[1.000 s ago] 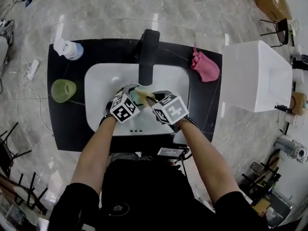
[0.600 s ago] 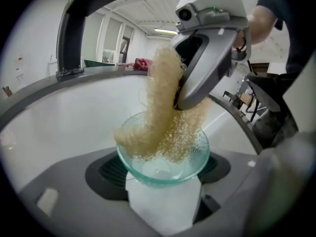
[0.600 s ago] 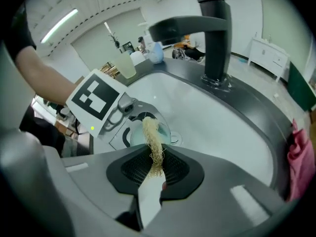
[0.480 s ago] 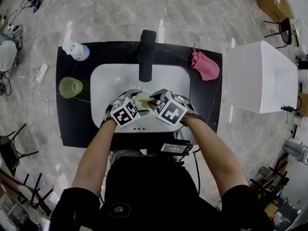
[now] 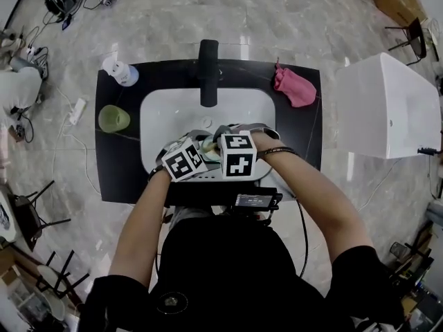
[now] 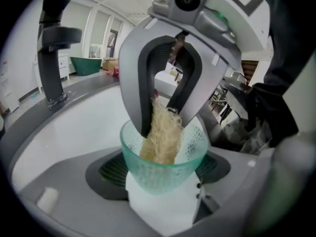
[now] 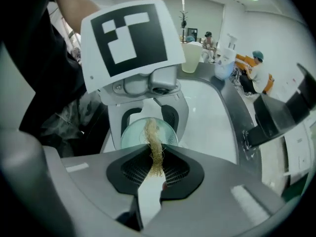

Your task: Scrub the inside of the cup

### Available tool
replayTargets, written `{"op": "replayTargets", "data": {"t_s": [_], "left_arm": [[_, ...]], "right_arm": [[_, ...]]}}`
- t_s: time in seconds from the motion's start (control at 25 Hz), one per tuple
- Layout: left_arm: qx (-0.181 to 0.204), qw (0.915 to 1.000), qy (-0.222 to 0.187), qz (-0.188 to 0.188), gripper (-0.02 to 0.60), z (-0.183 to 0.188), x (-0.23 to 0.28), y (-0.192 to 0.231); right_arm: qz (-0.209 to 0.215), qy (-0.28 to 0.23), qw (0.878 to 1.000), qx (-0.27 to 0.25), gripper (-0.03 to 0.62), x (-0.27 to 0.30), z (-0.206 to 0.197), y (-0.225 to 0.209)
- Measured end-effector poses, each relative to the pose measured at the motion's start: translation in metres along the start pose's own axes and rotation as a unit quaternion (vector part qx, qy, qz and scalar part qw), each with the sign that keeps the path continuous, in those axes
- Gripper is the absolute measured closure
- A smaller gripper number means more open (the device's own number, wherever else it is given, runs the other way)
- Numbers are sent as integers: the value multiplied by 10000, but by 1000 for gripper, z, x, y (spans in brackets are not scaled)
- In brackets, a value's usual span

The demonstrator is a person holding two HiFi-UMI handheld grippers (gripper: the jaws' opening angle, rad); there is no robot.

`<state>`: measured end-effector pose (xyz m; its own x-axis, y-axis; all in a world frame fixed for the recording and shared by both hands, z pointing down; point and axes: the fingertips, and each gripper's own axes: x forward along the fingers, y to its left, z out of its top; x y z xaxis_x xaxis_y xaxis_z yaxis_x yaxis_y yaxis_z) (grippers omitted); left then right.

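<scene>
Cup (image 6: 164, 168), L gripper view: teal, see-through, held mouth-up btwn the jaws of L gripper (image 6: 165, 184), which stand wide apart and clamp its lower wall, above the sink (image 6: 84, 127). R gripper (image 6: 160, 116) reaches in from above, tips just inside the rim, w/ a tan fibre scrubber (image 6: 160, 139) hanging down into the cup. Risk: the grip sits low on a tapered wall, so a hard sideways rub prob. tips or twists the cup out and it drops into the basin. R tips could also knock the rim.

R gripper view: R jaws are pinched together on a thin tail of the scrubber. The cup mouth faces the camera just ahead. Risk: only a few strands are caught, so drag on the cup wall could pull the scrubber free and leave it inside.

Head view: both grippers meet over the front of the sink, near the counter (image 5: 118, 171) edge. A cup dropped there could miss the basin, I'd judge.

Count:
- 2 grippers
- 2 cups: the held one, plus green cup (image 5: 113, 119) on the counter at left
- 1 scrubber
- 1 sink
- 1 black faucet (image 5: 208, 71)
- 1 white bottle (image 5: 120, 71)
- 1 pink cloth (image 5: 294, 88)
- 1 white box (image 5: 387, 106) at right
</scene>
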<state>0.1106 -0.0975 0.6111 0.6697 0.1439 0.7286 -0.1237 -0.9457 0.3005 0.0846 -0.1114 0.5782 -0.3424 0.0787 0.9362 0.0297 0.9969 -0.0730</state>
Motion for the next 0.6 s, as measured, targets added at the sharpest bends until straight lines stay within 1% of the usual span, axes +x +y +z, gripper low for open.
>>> {"op": "replayTargets", "data": {"t_s": [0.08, 0.2, 0.32, 0.44, 0.52, 0.6], "left_arm": [[-4, 10000, 17, -62, 198, 4, -5, -7], [-7, 9999, 13, -141, 199, 9, -12, -13], [99, 9999, 5, -27, 199, 14, -18, -11], [158, 9997, -16, 178, 199, 18, -24, -9], [235, 9991, -56, 343, 201, 20, -28, -6], [347, 9983, -76, 458, 201, 21, -30, -3]], "right_arm": [[-83, 71, 9987, -492, 539, -4, 4, 6], [-165, 138, 9934, -1123, 539, -5, 9, 14], [-259, 170, 9899, -1383, 539, -4, 11, 15], [-274, 121, 9928, -1157, 540, -6, 13, 13], [-182, 3, 9969, -764, 540, -8, 15, 12], [-23, -190, 9996, -205, 540, -10, 17, 11]]}}
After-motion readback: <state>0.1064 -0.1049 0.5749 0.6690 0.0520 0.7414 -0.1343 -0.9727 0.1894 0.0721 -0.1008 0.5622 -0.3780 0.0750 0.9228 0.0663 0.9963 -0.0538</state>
